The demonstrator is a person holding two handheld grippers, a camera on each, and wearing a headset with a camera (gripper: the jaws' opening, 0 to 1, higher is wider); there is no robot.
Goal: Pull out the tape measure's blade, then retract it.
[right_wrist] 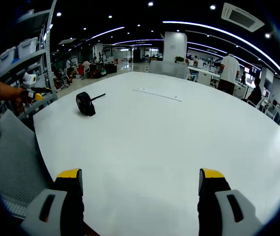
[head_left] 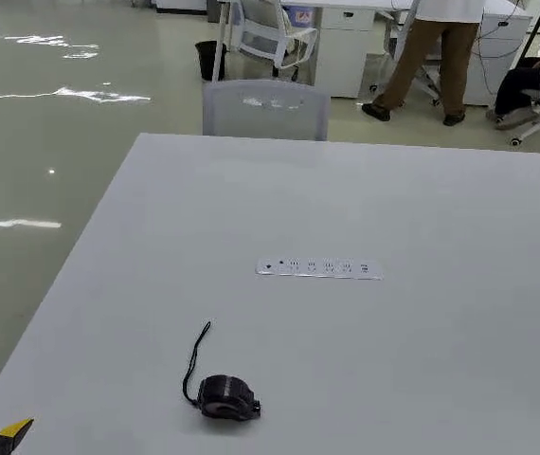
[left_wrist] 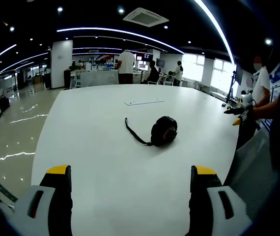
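Note:
A black tape measure (head_left: 225,397) with a black wrist strap (head_left: 195,355) lies on the white table (head_left: 365,209) near its front left. The blade is not drawn out. In the left gripper view the tape measure (left_wrist: 164,131) sits ahead, well beyond my open left gripper (left_wrist: 130,189). A yellow fingertip (head_left: 11,435) of a gripper pokes in at the head view's bottom left corner. In the right gripper view the tape measure (right_wrist: 85,103) lies far off to the left, and my right gripper (right_wrist: 141,194) is open over bare table.
A white power strip (head_left: 318,268) lies flat mid-table. A grey chair back (head_left: 264,109) stands at the far edge. Beyond it are desks, a standing person (head_left: 431,57) and a seated person (head_left: 535,81). The other gripper (left_wrist: 238,115) appears at right in the left gripper view.

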